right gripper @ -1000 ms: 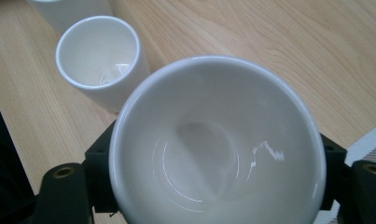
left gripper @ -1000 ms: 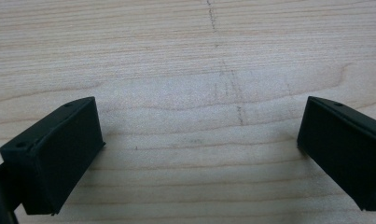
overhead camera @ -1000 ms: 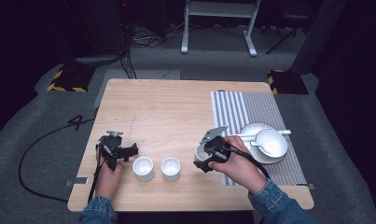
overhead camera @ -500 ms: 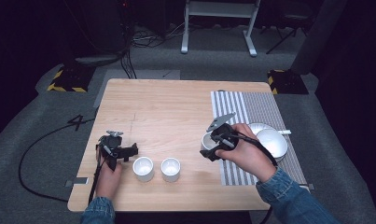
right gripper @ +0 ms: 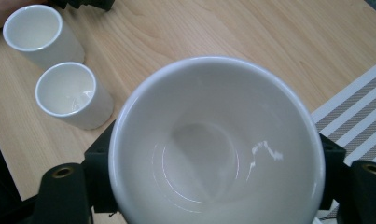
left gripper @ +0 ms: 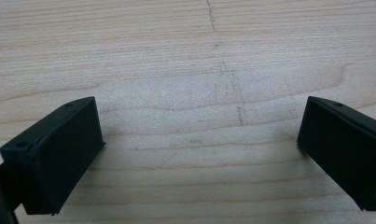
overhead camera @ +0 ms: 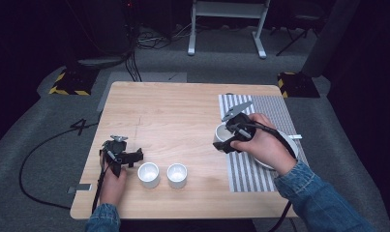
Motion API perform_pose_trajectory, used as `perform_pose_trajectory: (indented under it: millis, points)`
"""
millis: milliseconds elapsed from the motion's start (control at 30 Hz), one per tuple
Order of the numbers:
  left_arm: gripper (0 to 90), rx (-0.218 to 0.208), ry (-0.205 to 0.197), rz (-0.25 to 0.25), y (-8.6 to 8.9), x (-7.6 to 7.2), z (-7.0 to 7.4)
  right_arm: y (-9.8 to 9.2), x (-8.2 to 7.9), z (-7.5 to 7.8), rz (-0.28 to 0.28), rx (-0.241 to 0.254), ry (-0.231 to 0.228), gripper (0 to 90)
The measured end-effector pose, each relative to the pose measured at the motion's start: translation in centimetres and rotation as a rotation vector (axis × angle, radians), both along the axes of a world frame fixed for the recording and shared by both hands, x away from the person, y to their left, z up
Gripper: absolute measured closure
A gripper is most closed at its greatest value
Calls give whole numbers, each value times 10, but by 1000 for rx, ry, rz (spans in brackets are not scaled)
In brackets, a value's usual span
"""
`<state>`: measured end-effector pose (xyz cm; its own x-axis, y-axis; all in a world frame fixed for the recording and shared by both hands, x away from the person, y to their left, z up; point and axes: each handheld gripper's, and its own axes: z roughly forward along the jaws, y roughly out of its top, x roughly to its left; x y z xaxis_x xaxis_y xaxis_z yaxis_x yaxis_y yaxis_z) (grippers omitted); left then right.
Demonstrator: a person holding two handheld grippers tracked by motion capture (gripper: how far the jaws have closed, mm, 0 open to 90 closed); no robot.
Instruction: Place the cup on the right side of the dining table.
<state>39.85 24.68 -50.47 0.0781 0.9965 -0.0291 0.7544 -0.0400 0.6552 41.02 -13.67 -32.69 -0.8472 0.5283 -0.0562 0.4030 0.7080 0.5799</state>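
fingers [right gripper: 59, 186] clamp white bowl [right gripper: 213, 140]; upright | left gripper [left gripper: 199, 140] agape | no legible writing

The left claw [overhead camera: 132, 157] rests low at the near left, jaws spread wide apart, hand [overhead camera: 113, 180] behind it; the right claw [overhead camera: 225, 140] sits further right, raised, jaws clamped, its forearm angling in from the near right
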Motion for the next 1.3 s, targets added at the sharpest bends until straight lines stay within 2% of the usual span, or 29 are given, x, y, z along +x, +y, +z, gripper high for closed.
perform_pose_trajectory:
  millis: [133,233,433,500,600,700,800,833,1000,1167,1300]
  points:
    - [2,0,0,0,0,0,0,-5,10,6,-17,6,-3,270]
    - [2,-1,-2,-14,2,0,0,-9,17,11,-36,-1,-22,270]
    - [2,-1,-2,-24,3,0,0,-21,36,19,-96,4,-45,270]
    - [2,-1,-2,-24,3,0,0,-28,44,23,-116,21,-54,270]
    - [2,-1,-2,-24,3,0,0,-39,54,26,-146,63,-40,270]
    - [2,-1,-2,-24,3,0,0,-48,62,29,-170,54,-48,270]
    - [2,-1,-2,-24,3,0,0,-57,75,29,-211,40,-61,270]
    - [2,-1,-2,-24,3,0,0,-57,75,29,-211,40,-61,270]
    - [2,-1,-2,-24,3,0,0,-69,96,25,-249,69,-62,270]
    - [2,-1,-2,-24,3,0,0,-77,118,18,-269,18,-89,270]
    - [2,-1,-1,-11,2,0,0,-79,132,11,-275,12,-97,269]
